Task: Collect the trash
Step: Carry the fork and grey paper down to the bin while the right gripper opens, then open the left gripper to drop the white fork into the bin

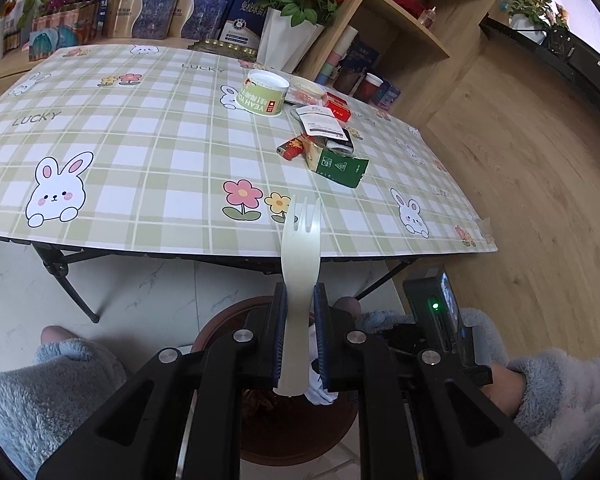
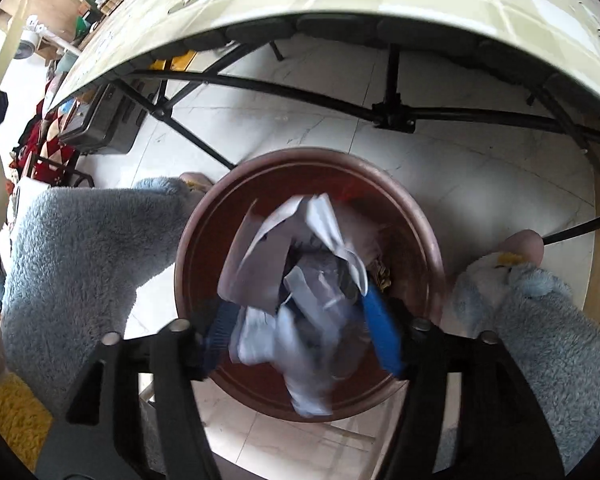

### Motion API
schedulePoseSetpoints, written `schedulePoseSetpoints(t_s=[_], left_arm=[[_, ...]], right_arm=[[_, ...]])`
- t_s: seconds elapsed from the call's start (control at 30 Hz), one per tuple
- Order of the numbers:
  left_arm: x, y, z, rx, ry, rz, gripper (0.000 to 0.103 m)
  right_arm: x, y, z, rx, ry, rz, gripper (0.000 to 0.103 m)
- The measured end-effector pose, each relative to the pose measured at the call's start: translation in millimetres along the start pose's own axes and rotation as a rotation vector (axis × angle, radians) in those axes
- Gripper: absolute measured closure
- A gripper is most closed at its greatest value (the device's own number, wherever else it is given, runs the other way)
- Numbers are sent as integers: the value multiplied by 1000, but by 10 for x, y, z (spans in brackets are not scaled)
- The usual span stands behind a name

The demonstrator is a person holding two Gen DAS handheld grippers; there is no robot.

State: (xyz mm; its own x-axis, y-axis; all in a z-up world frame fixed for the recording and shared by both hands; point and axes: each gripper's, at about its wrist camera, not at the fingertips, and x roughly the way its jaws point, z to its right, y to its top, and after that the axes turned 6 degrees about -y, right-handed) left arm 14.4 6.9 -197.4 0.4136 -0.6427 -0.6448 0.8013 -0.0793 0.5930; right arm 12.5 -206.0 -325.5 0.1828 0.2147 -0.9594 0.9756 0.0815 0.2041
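My left gripper is shut on the handle of a white plastic fork. The fork's tines point up over the near edge of the table. Below it stands a round brown bin, partly hidden by the jaws. In the right wrist view my right gripper hangs open straight above the bin. Crumpled white wrappers, blurred, lie loose between its blue pads and over the bin's mouth. On the table lie a green carton, a red wrapper, a white packet and a green paper bowl.
The checked tablecloth covers a folding table with black legs. A person's knees in fluffy blue fabric flank the bin on both sides. A white vase of red roses and boxes stand at the table's far edge, with wooden shelves to the right.
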Motion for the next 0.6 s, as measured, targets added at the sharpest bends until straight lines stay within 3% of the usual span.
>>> schedulePoseSetpoints(t_s=[0.17,0.33,0.5,0.6], left_arm=[[17,-13,31,13,3,-7,89],[58,-46,70,25,6,-22,89],[123,-75,69,23,10,-45,89],[157,-91,80,23,11,-54,89]], right_arm=[[-233,10,52,29,20,93,21],[-605,-14,55,28,23,247,6],[-921,-23,41,20,-55,395,6],[-1031,-60,46,2,-146,460,6]])
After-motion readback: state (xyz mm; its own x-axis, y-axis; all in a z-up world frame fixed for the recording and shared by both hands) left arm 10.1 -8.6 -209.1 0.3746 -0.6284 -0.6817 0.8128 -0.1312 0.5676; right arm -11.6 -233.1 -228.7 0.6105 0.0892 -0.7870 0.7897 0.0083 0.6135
